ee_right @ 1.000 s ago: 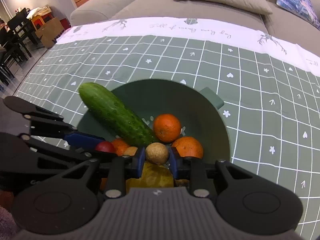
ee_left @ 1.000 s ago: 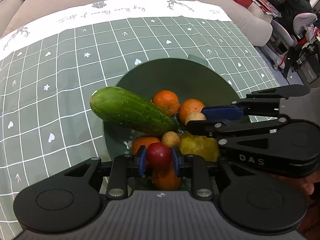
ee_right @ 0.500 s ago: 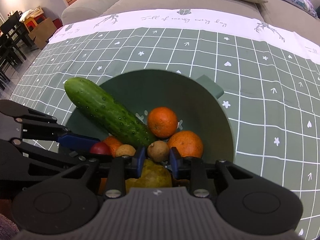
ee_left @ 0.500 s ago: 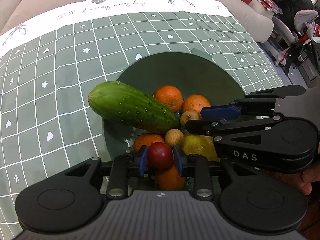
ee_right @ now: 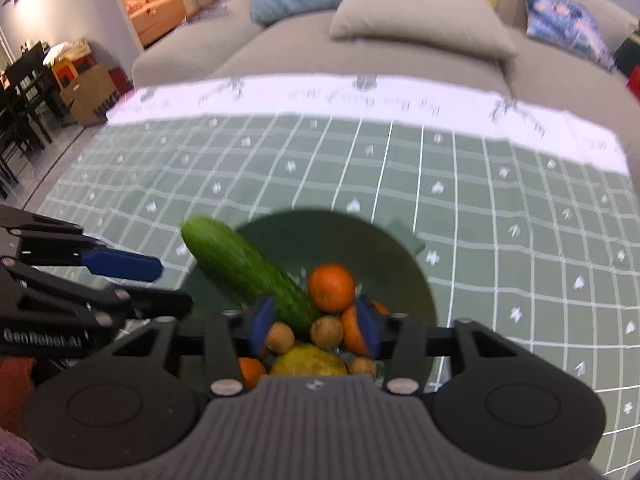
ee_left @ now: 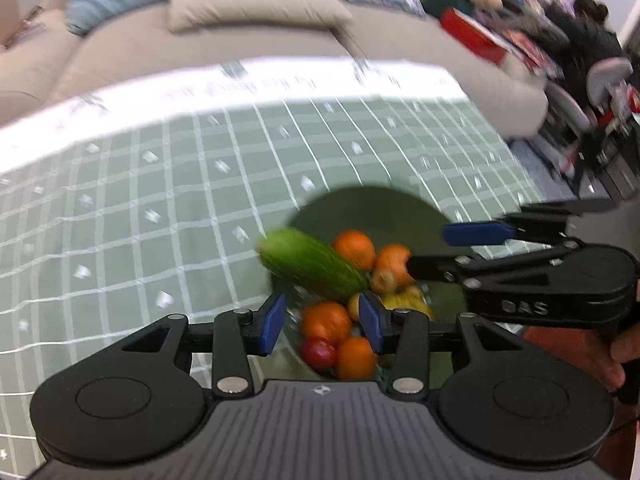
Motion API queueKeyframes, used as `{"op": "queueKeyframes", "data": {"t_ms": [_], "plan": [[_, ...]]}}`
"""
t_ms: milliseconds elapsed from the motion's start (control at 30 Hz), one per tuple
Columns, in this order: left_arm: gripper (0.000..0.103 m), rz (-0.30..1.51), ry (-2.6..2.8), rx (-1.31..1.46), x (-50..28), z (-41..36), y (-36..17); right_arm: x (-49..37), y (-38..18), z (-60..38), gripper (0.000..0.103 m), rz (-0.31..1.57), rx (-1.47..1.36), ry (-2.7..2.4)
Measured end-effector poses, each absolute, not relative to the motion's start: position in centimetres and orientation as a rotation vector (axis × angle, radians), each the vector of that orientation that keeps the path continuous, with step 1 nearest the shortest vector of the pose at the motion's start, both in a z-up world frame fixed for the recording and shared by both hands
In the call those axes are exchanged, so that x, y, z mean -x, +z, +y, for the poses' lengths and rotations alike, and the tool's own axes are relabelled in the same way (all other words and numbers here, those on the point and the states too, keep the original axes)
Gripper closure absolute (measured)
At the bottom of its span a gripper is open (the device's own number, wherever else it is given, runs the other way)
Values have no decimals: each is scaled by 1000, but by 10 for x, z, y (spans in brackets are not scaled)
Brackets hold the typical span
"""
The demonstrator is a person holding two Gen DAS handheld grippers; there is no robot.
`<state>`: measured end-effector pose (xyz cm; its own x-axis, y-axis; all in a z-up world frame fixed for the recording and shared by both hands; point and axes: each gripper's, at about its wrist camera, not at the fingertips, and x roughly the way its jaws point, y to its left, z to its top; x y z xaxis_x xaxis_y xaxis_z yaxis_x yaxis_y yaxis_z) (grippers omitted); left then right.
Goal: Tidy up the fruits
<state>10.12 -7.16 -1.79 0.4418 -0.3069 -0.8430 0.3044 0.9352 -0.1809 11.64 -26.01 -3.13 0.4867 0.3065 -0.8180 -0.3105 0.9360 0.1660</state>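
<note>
A dark green bowl (ee_right: 340, 232) sits on the checked green tablecloth and holds a cucumber (ee_right: 244, 270), oranges (ee_right: 331, 287), a yellow pear (ee_right: 308, 364), small brown round fruits (ee_right: 327, 330) and a red fruit (ee_left: 318, 353). The bowl also shows in the left wrist view (ee_left: 376, 212), with the cucumber (ee_left: 314, 264) across it. My left gripper (ee_left: 322, 322) is open and empty above the bowl's near side. My right gripper (ee_right: 314, 324) is open and empty above the pear and the brown fruits. Each gripper shows at the edge of the other's view.
A beige sofa (ee_right: 380, 40) with cushions stands behind the table. The tablecloth (ee_right: 500, 208) spreads left and right of the bowl. Dark chairs and a cardboard box (ee_right: 90, 92) stand at the far left; a seated person (ee_left: 592, 36) at the far right.
Both grippers have opened: the left let go of the red fruit, the right let go of a brown fruit, both now in the bowl. Both grippers have lifted back.
</note>
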Motion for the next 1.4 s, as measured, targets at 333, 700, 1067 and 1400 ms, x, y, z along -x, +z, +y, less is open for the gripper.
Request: {"op": "queueKeyframes", "data": {"t_ms": [333, 700, 1067, 1400], "plan": [[23, 742, -240, -8, -56, -43, 50, -72, 36, -252, 33, 842, -47, 352], [15, 750, -176, -52, -19, -36, 37, -9, 40, -233, 28, 816, -32, 296], [15, 883, -121, -64, 6, -27, 2, 18, 5, -213, 22, 866, 73, 217], [15, 915, -87, -91, 11, -22, -12, 16, -18, -210, 20, 883, 61, 205]]}}
